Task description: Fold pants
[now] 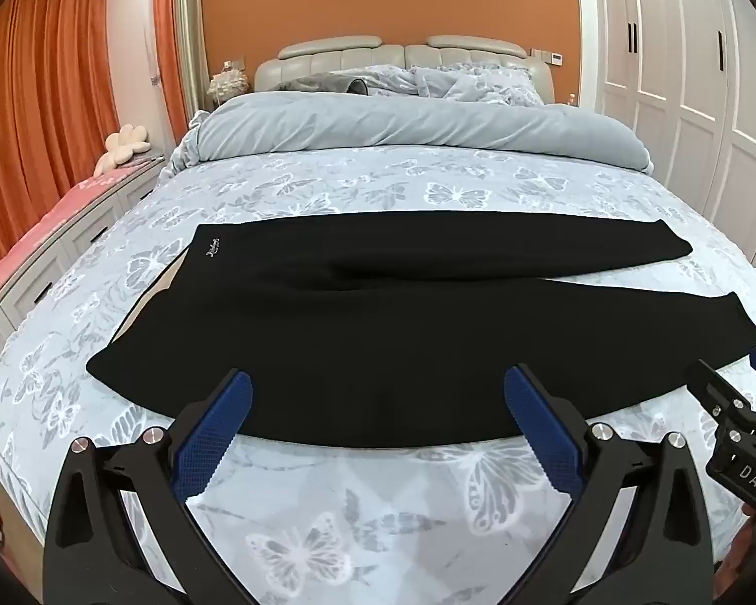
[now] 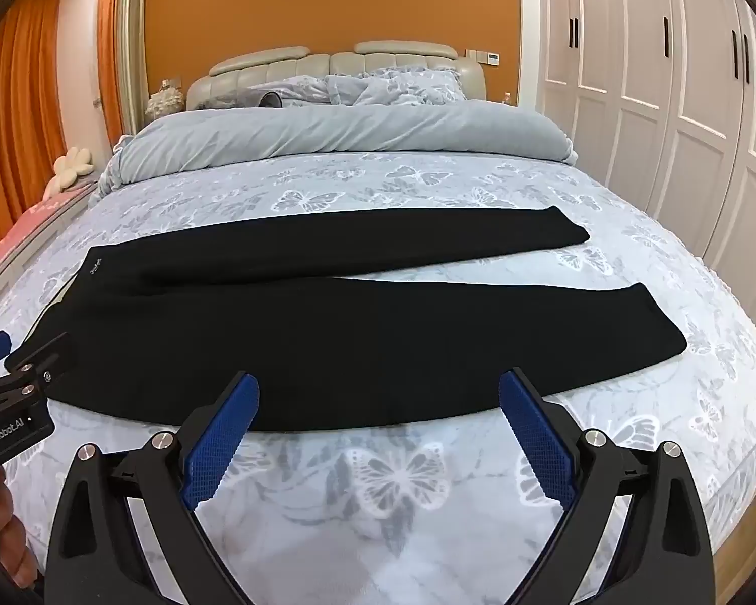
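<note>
The black pants (image 1: 358, 333) lie spread flat across the bed (image 1: 358, 494), waistband toward nine o'clock and both legs running toward three o'clock, splayed a little apart at the cuffs. My left tongs (image 1: 378, 406) and my right tongs (image 2: 378, 406) both stand wide apart, hovering over the near edge of the cloth at six o'clock, gripping nothing. I judge the fabric soft, limp and fairly light, likely a knit that drapes and sags rather than holding a crease, and it may drag on the butterfly sheet. I would pinch it at edges, where there is a firm hem: the waistband corner with my left, the near cuff (image 2: 650, 322) with my right.
</note>
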The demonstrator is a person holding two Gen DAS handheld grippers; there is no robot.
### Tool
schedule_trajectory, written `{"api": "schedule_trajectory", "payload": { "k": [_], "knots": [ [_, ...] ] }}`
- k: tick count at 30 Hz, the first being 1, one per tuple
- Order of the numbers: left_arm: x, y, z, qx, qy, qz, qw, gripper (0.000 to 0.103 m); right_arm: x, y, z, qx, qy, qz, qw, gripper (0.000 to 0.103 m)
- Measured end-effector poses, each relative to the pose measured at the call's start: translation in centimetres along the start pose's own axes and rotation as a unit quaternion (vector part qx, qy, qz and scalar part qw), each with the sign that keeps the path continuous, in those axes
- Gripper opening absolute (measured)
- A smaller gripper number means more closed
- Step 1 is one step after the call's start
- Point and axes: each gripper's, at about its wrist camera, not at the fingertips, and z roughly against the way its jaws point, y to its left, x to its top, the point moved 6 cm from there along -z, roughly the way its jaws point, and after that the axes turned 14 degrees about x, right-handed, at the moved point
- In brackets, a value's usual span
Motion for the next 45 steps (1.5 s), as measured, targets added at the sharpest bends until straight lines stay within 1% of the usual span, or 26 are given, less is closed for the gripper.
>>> {"api": "schedule_trajectory", "payload": {
  "k": [4,5,6,12,13,15,45],
  "knots": [
    [0.07,0.24,-0.58,-0.004,0.008,0.003,1.0000,0.098,-0.03,0.05,0.07,0.000,0.001,0.001,1.000,0.094],
    [0.06,0.05,0.20,0.004,-0.010,-0.009,0.9999,0.098,-0.07,0.03,0.01,0.000,0.003,0.000,1.000,0.094],
    [0.09,0.05,0.18,0.005,-0.011,-0.009,0.9999,0.098,-0.08,0.05,0.01,0.000,0.004,0.001,1.000,0.094],
    [0.15,0.05,-0.09,0.004,-0.007,-0.007,0.9999,0.098,-0.12,0.06,0.05,0.001,0.004,0.000,1.000,0.094],
    [-0.10,0.00,-0.14,0.010,-0.006,-0.007,0.9999,0.098,-0.13,0.07,0.05,0.000,0.004,0.000,1.000,0.094],
    [-0.15,-0.18,-0.06,0.011,-0.006,-0.008,0.9999,0.098,-0.11,0.10,0.02,0.001,0.005,-0.001,1.000,0.094],
    [-0.08,-0.24,-0.21,0.011,-0.004,-0.009,0.9999,0.098,-0.27,0.28,-0.08,0.002,0.007,-0.001,1.000,0.094]
  ]
}}
